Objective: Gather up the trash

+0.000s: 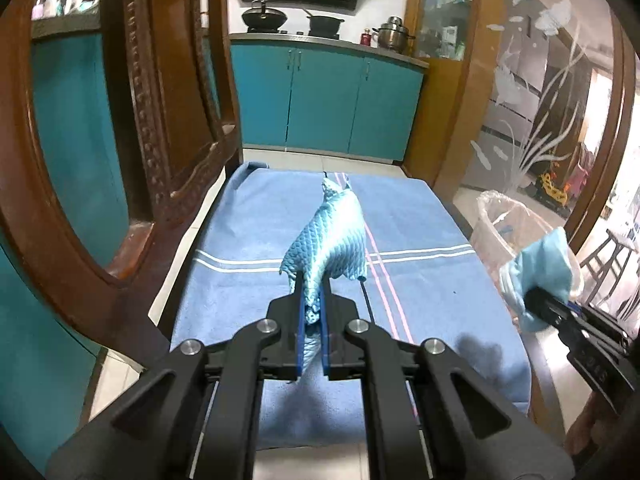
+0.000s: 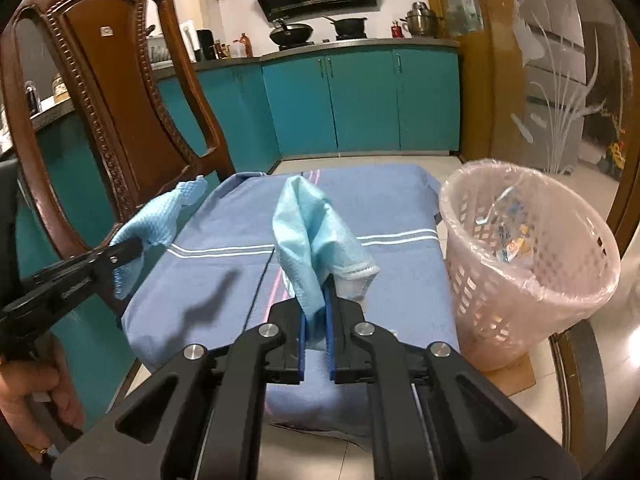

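My left gripper [image 1: 312,292] is shut on a light blue textured cloth [image 1: 328,236], held above the blue towel-covered table [image 1: 248,280]. It also shows in the right wrist view [image 2: 132,248] with its cloth [image 2: 160,220], at the left. My right gripper [image 2: 316,296] is shut on a pale blue face mask [image 2: 316,236], held above the table [image 2: 208,272]. It shows at the right of the left wrist view [image 1: 536,300] with the mask [image 1: 540,268], beside the bin. The pink lattice bin [image 2: 532,280] with a clear liner stands right of the table, with several scraps inside.
A carved wooden chair [image 2: 108,92] stands at the table's left. Teal kitchen cabinets [image 2: 360,100] are behind. An etched glass door [image 2: 560,80] is at the right. The bin [image 1: 496,220] sits on a wooden board [image 2: 520,376].
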The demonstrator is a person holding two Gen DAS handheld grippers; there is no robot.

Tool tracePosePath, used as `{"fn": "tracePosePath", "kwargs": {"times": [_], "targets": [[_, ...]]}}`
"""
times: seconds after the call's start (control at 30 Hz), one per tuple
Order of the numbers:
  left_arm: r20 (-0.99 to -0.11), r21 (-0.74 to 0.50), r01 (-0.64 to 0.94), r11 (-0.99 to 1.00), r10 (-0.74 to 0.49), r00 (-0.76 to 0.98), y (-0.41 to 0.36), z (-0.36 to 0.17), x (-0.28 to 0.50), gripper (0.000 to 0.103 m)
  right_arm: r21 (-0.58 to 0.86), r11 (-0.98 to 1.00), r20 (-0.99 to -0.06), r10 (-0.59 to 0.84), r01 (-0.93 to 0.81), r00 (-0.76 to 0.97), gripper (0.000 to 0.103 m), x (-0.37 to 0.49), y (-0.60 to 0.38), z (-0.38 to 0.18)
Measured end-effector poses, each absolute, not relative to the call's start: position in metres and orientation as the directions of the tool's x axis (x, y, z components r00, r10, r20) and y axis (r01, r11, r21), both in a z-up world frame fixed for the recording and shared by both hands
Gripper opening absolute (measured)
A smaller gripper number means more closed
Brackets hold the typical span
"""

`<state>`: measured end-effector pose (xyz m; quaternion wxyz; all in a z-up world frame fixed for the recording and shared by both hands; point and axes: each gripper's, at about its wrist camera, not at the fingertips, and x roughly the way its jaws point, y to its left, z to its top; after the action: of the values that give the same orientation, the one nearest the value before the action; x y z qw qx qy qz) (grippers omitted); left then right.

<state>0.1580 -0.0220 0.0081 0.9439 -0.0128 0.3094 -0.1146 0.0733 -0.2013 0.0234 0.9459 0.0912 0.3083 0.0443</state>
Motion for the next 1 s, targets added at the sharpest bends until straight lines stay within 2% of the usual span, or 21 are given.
{"fn": "tracePosePath", "kwargs": {"times": [0.1, 0.67, 0.87, 1.0], "targets": [[-0.584, -0.088, 0.208, 0.974, -0.22, 0.782, -0.022, 0.006, 0.156, 0.007, 0.228, 0.974, -0.581, 0.152, -0.019, 0.799, 0.008, 0.075, -0.204, 0.02], [-0.59, -0.071, 0.2, 0.977, -0.203, 0.782, -0.022, 0.003, 0.16, 0.007, 0.192, 0.981, -0.589, 0.142, -0.033, 0.795, 0.008, 0.076, -0.196, 0.02], [-0.592, -0.069, 0.203, 0.977, -0.204, 0.78, -0.021, 0.001, 0.159, 0.008, 0.188, 0.981, -0.621, 0.15, -0.04, 0.769, 0.009, 0.08, -0.194, 0.013], [-0.59, -0.075, 0.201, 0.977, -0.206, 0.78, -0.018, 0.002, 0.159, 0.007, 0.222, 0.975, -0.563, 0.131, -0.004, 0.816, 0.009, 0.078, -0.212, 0.03]]}}
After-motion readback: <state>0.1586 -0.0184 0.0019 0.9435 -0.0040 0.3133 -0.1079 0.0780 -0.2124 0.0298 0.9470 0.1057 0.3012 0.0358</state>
